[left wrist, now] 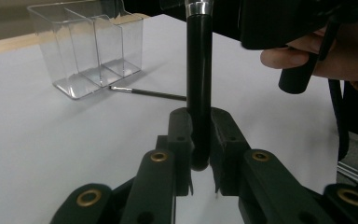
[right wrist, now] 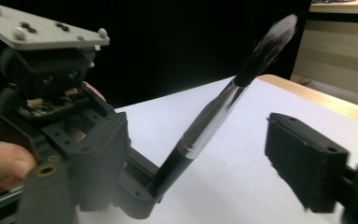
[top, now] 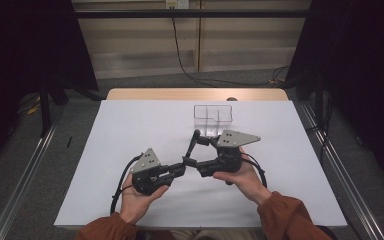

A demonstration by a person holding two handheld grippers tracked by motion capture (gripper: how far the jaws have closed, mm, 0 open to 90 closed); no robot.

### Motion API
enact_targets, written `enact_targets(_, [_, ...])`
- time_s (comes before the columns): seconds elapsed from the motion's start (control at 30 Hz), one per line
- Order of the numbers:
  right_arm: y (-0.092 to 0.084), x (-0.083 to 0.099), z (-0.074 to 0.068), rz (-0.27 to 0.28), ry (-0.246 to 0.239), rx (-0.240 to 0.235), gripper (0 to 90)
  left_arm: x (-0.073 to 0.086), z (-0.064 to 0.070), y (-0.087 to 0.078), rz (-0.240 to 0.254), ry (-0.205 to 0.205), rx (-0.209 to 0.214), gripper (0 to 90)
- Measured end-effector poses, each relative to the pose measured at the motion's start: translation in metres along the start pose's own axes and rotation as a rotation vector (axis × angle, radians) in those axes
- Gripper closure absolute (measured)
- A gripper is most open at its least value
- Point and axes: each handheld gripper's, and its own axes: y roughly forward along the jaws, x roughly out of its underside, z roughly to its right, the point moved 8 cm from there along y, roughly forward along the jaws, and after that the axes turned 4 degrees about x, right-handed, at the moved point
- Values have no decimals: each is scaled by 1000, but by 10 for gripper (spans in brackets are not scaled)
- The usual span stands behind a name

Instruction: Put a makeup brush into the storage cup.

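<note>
Beyond the jaws, w/ a brush (top: 192, 145) held betw. the grippers: clear box (top: 213, 120) stands just ahead, thin brush (left wrist: 148, 93) lies at its foot. Counter (top: 130, 125) left and right of jaws is open, room to pass.

White table (top: 130, 150) — clear organizer (top: 213, 119), thin brush (left wrist: 147, 93).

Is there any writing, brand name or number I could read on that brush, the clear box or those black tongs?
None: no readable text anywhere.
Brush: plain black handle, silver collar, no print.
Clear box: unmarked.
Left tongs, right tongs and grey plate: only screws and holes, no labels.
</note>
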Motion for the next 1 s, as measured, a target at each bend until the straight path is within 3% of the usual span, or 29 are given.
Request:
enact_targets(0.07, [2,2,2,-18,-9,6,289,0,0,0,-2,1,-3,798])
enact_targets(0.3, [4,5,0,-31,41,-33,448,2,0,2,-4,1,4,798])
enact_targets(0.5, [4,6,-1,-42,64,-27,577,8,1,6,-30,7,0,798])
enact_targets(1.0, [2,3,-1,-25,110,-33,758,12,-4,8,-38,7,-4,797])
